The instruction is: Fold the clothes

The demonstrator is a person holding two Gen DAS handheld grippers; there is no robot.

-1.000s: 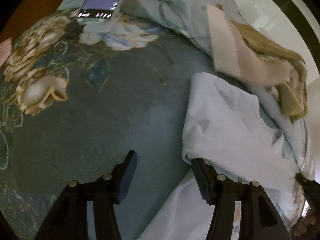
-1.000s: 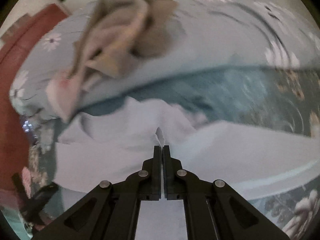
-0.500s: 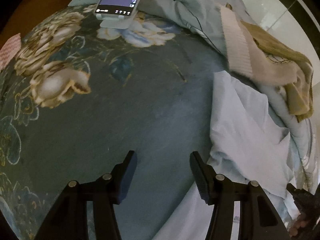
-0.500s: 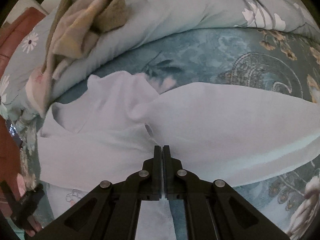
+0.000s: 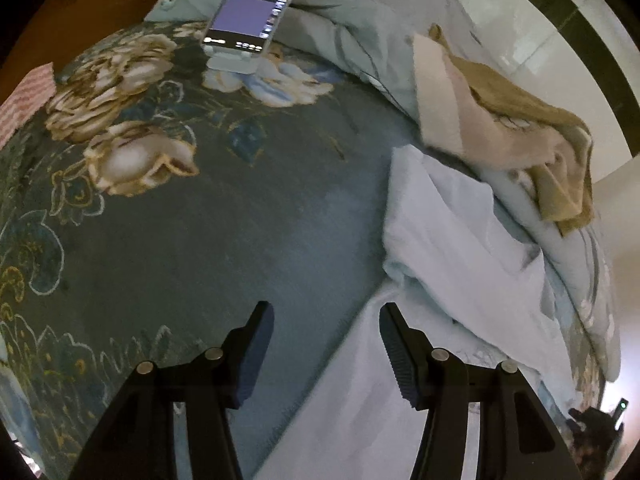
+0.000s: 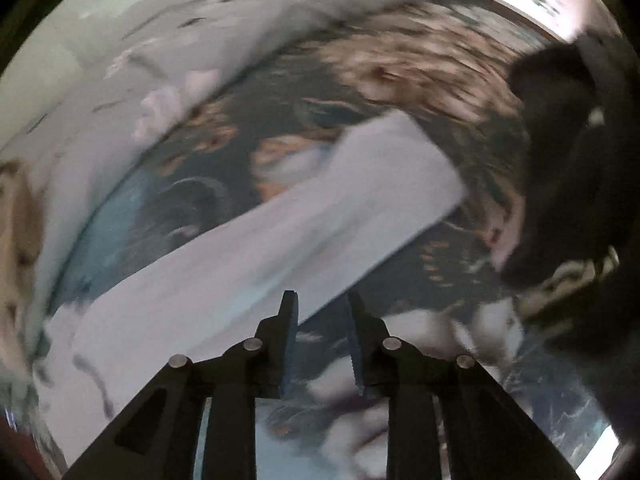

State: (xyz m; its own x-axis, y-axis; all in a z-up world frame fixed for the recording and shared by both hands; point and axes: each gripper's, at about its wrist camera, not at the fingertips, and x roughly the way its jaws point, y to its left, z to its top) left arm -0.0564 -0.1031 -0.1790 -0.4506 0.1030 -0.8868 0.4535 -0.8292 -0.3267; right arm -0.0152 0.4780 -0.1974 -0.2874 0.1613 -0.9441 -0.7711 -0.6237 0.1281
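Clothes are spread on a bed, and one pale blue garment [image 5: 452, 264] is being folded. In the left wrist view, the flowered bedspread [image 5: 168, 216] is seen under and ahead of the left tongs [image 5: 326, 350]. A phone [image 5: 256, 4] is propped far ahead of them, at the top of the bed. The left tongs are held open, and nothing is gripped between them. The pale garment is found just to the right of these tongs, with its edge running past the right finger. A tan and pink cloth [image 5: 500, 120] is heaped farther ahead and to the right, on a light quilt [image 5: 360, 12].

In the right wrist view, much is blurred. The garment [image 6: 280, 232] is seen as a long band. Its long side runs from lower left, beside the right tongs [image 6: 322, 322], up to the right, well ahead of them. The right tongs are opening, and no cloth is seen between them. It is judged that the band's near edge is closest to the right tongs, so it could be picked up there next.
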